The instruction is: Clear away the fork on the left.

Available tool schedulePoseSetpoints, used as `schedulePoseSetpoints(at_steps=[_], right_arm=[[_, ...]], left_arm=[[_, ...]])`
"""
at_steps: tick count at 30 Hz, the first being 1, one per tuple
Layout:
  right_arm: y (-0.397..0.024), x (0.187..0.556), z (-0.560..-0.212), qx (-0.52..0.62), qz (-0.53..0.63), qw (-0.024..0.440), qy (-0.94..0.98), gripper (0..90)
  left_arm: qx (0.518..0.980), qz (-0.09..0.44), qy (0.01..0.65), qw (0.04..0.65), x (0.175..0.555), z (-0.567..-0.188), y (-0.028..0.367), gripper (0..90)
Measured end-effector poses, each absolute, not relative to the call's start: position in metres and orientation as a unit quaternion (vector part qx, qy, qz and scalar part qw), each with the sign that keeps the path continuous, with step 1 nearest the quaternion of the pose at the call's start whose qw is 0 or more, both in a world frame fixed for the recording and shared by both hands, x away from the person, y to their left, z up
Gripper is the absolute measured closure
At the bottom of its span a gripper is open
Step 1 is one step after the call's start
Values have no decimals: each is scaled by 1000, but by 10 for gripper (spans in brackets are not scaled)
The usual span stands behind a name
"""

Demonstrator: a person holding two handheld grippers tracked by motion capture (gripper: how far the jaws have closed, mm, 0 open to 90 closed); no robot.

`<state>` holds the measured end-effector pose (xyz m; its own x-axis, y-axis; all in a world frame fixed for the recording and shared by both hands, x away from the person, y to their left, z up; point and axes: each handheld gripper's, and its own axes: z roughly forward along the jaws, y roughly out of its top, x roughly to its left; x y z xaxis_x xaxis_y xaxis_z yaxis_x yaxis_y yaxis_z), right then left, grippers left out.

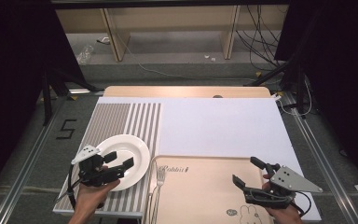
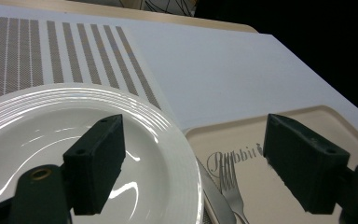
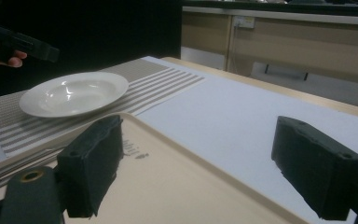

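Striped mat (image 1: 121, 116), plate (image 1: 133, 154) under open left claw (image 1: 118, 159)

This looks like a lab set up for recording, not a home. Black curtains (image 1: 9, 70) close off both sides beyond the tongs, and metal rails (image 1: 23, 163) run along the grey carpet (image 1: 32, 140) beside the tabletop (image 1: 186, 91). Past the tabletop's far edge, loose cables (image 1: 256, 37) trail over the floor under plain wooden benches (image 1: 168, 18). A black "5" (image 1: 66, 129) is taped on the carpet, left of the left tongs (image 1: 120, 158).
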<state>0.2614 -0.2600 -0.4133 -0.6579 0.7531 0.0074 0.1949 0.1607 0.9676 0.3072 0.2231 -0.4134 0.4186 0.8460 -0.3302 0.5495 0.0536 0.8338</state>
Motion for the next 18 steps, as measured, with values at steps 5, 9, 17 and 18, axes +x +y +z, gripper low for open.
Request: schedulePoseSetpoints(at_steps=[5, 9, 17, 18], right_arm=[[-261, 261, -413, 329, 558, 251, 719, 173], [-262, 261, -413, 331, 557, 252, 719, 173], [-262, 259, -413, 332, 558, 253, 717, 173], [-262, 259, -413, 333, 558, 253, 717, 173]], left_arm=[[667, 143, 528, 506, 306, -415, 230, 207], [659, 143, 538, 506, 304, -417, 235, 206], [635, 146, 567, 504, 301, -422, 245, 204], [632, 146, 571, 502, 300, -422, 247, 204]])
